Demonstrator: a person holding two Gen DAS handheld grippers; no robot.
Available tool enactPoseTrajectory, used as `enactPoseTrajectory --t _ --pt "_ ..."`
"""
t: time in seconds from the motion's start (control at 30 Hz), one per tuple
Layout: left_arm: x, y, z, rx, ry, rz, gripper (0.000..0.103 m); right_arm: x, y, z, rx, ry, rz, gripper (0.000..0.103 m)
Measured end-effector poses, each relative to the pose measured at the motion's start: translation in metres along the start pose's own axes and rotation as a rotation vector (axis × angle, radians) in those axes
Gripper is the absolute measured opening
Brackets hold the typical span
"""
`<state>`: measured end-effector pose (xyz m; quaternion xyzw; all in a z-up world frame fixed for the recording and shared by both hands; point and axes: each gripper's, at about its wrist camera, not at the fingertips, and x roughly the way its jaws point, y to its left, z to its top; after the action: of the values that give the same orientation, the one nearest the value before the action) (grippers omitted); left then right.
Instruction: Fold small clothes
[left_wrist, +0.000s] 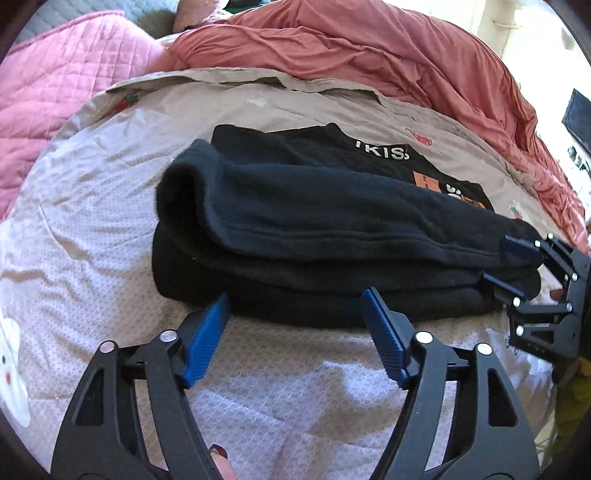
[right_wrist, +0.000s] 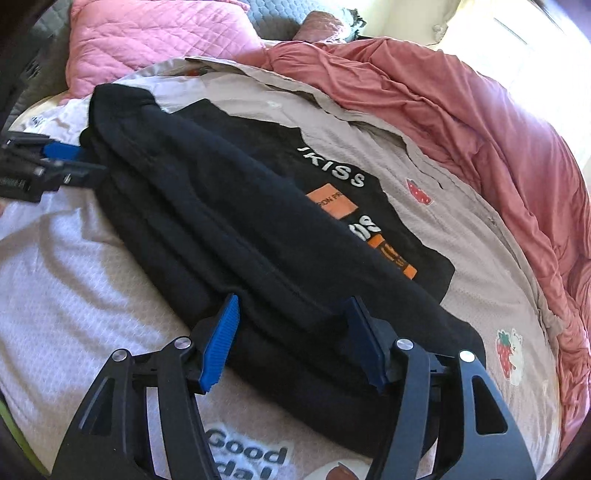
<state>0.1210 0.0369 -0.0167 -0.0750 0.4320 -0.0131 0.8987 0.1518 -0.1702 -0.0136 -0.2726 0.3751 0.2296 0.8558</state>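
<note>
Both grippers, left (left_wrist: 295, 314) and right (right_wrist: 291, 325), gape beside the black garment (left_wrist: 314, 229), red quilt (left_wrist: 369, 48) behind.

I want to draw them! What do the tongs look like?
The left tongs and right tongs match: black frames with triangle-shaped cutouts, round silver bolts at the joints, and two flat blue ribbed pads for fingertips. A small spring shows on the left tongs in the right wrist view. A fingertip with a dark red nail peeks underneath.
</note>
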Motion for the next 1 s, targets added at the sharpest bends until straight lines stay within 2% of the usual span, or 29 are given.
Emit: enactPoseTrajectory --t 0.07,0.13,0.17,0.23,0.33,0.47,0.57,0.7,0.77,0.8,0.87,0.93,1.0 --pt "0.001 -0.004 0.001 0.021 -0.012 0.016 0.068 -0.001 -0.004 0.002 0.014 -0.017 0.008 0.056" --pt "0.002 -0.007 0.003 0.039 -0.03 0.027 0.068 -0.003 -0.004 0.004 0.02 -0.029 0.042 0.032" --pt "0.002 -0.008 0.004 0.044 -0.039 0.028 0.068 -0.005 -0.005 0.006 0.02 -0.041 0.052 0.028" --pt "0.001 -0.01 0.007 0.055 -0.059 0.02 0.068 -0.009 -0.002 0.009 0.006 -0.059 0.054 0.011" --pt "0.001 -0.011 0.012 0.069 -0.081 0.005 0.068 -0.012 -0.005 0.018 0.006 -0.088 0.035 0.005" --pt "0.005 -0.011 0.022 0.071 -0.107 -0.027 0.068 -0.009 -0.02 0.03 0.058 -0.102 0.024 0.005" --pt "0.011 -0.011 0.032 0.063 -0.11 -0.039 0.068 -0.001 -0.033 0.039 0.092 -0.106 -0.029 0.005" --pt "0.02 -0.016 0.059 0.033 -0.119 -0.05 0.069 0.004 -0.064 0.048 0.205 -0.109 -0.045 0.005" --pt "0.024 -0.017 0.069 0.008 -0.128 -0.067 0.069 0.002 -0.078 0.05 0.255 -0.105 -0.002 0.006" --pt "0.026 -0.018 0.074 -0.004 -0.13 -0.074 0.069 -0.002 -0.082 0.049 0.263 -0.103 0.058 0.006" --pt "0.031 -0.02 0.08 -0.025 -0.128 -0.08 0.069 -0.013 -0.079 0.047 0.225 -0.118 0.076 0.015" --pt "0.032 -0.019 0.075 -0.033 -0.142 -0.09 0.07 -0.024 -0.064 0.039 0.13 -0.114 0.112 0.029" --pt "0.029 -0.017 0.069 -0.02 -0.149 -0.088 0.07 -0.031 -0.049 0.029 0.058 -0.108 0.144 0.037"
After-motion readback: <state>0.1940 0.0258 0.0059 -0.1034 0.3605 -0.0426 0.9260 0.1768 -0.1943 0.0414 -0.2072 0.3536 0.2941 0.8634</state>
